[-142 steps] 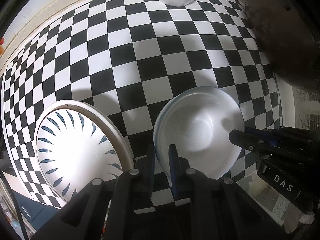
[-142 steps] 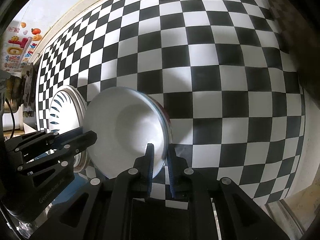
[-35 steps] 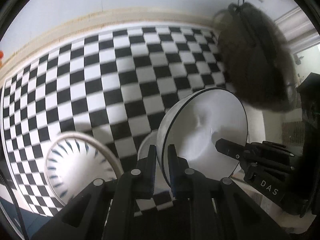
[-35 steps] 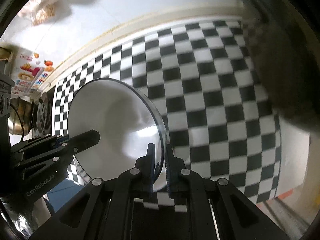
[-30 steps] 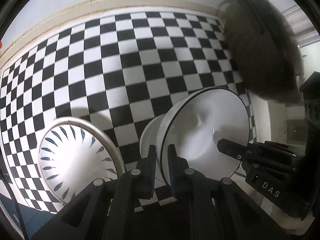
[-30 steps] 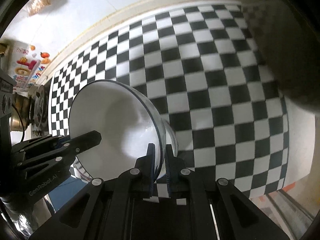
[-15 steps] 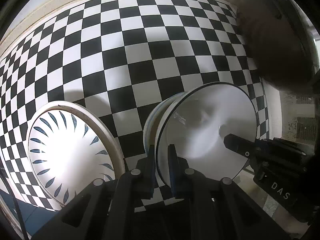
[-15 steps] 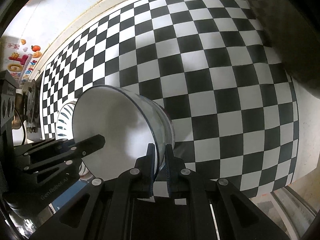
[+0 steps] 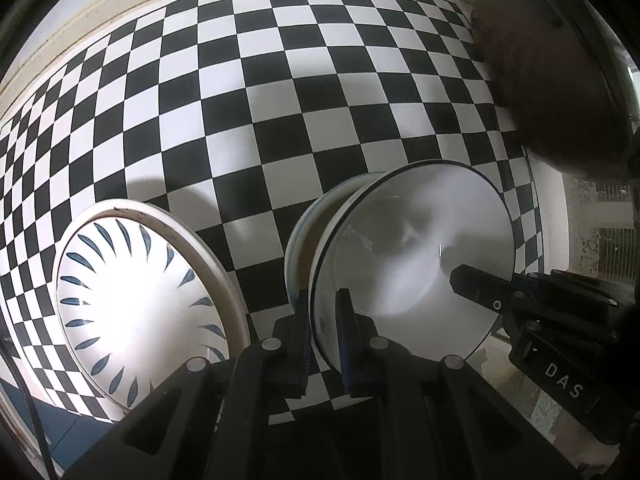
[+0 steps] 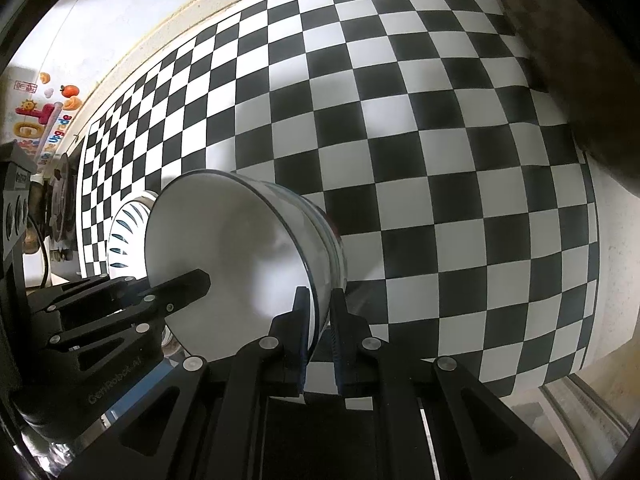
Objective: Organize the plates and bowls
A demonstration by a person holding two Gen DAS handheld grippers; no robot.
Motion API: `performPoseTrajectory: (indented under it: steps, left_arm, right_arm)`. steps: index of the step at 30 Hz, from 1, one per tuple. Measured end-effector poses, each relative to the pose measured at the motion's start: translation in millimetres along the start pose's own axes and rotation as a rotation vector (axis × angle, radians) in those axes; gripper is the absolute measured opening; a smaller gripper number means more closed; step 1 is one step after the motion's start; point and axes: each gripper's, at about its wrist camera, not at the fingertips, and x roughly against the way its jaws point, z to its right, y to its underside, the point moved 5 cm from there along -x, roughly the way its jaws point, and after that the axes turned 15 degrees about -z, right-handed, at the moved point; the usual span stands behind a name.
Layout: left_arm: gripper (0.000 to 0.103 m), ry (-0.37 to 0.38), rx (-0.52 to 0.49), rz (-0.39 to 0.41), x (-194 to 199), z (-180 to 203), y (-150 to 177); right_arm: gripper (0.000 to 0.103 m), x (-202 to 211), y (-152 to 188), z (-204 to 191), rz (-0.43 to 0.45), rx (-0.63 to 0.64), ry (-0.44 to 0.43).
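Observation:
A white bowl with a thin dark rim (image 9: pixel 412 264) is held from two sides. My left gripper (image 9: pixel 324 316) is shut on its near-left rim, and my right gripper (image 10: pixel 320 312) is shut on the opposite rim. In each view the other gripper's fingers (image 9: pixel 476 284) (image 10: pixel 192 284) reach in over the bowl (image 10: pixel 240 260). The bowl is nested low inside a second white bowl with a bluish rim (image 9: pixel 298 248) (image 10: pixel 336 248), which stands on the checkered tabletop (image 9: pixel 280 100). Whether the two bowls touch is hidden.
A white plate with blue leaf marks (image 9: pixel 136 308) (image 10: pixel 124 232) lies just left of the bowls. A large dark round object (image 9: pixel 560 80) (image 10: pixel 600 80) looms at the right. The table's edge (image 10: pixel 600 320) runs close on the right, and colourful stickers (image 10: pixel 40 120) show at the far left.
Both grippers have sunk with the dark-rimmed bowl, which has gone from above the blue-rimmed bowl down into it. Several seconds ago it stood at the table's far edge.

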Motion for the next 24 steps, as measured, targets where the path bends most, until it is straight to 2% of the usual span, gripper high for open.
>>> performPoseTrajectory:
  steps: [17, 24]
  left_arm:
    - [0.013, -0.045, -0.004, 0.011, 6.5, 0.6, 3.4]
    - [0.014, -0.104, -0.012, 0.012, 4.5, 0.6, 5.7]
  right_arm:
    - [0.014, -0.1, 1.7, 2.1, -0.018, 0.0, -0.015]
    - [0.011, 2.6, 4.6, -0.9, -0.011, 0.015, -0.007]
